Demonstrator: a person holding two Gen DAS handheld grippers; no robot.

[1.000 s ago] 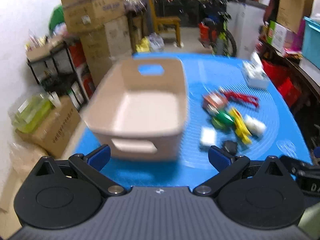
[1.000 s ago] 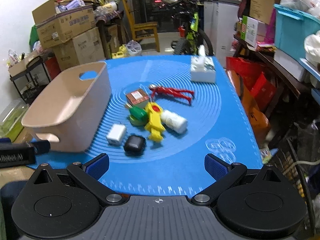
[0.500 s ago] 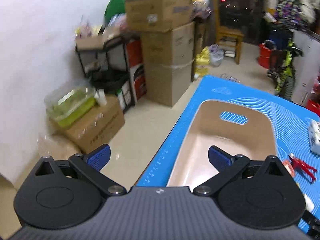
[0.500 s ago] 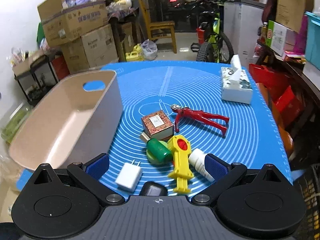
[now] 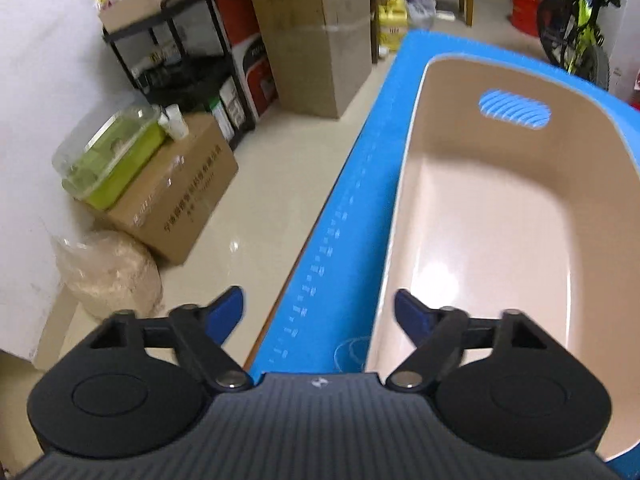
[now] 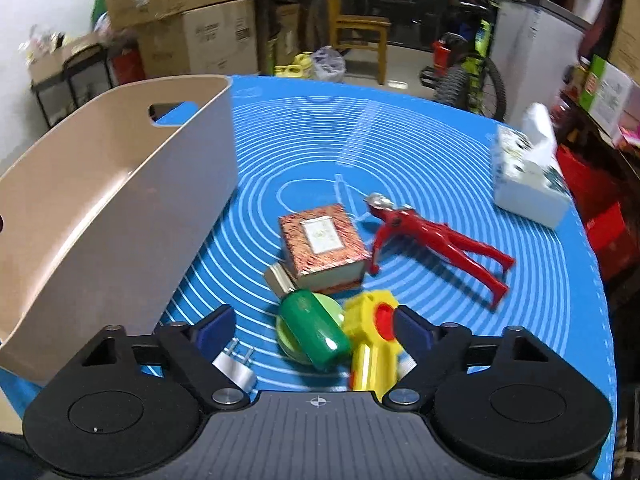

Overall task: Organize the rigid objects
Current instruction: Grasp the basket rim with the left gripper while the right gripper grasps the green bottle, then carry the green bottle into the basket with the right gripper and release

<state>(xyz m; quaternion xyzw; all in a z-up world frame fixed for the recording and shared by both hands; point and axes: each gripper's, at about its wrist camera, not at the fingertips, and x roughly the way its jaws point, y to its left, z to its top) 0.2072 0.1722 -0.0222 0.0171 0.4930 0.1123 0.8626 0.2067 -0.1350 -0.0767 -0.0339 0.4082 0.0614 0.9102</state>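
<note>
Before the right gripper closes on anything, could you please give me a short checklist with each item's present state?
1. Right gripper open: ok.
2. Green bottle between its fingers: ok.
3. Bottle free of neighbours: not ok; it lies against the yellow toy and the box.
4. Bin empty and ready: ok.
5. Left gripper open, holding nothing: ok.
6. Left gripper straddling the bin's left wall: cannot tell.

Both grippers look the same: ribbed dark grey body, two round black discs, black linkage arms with silver screws, blue fingertip pads (image 5: 228,312) (image 6: 412,330), tiny white logo mid-body
</note>
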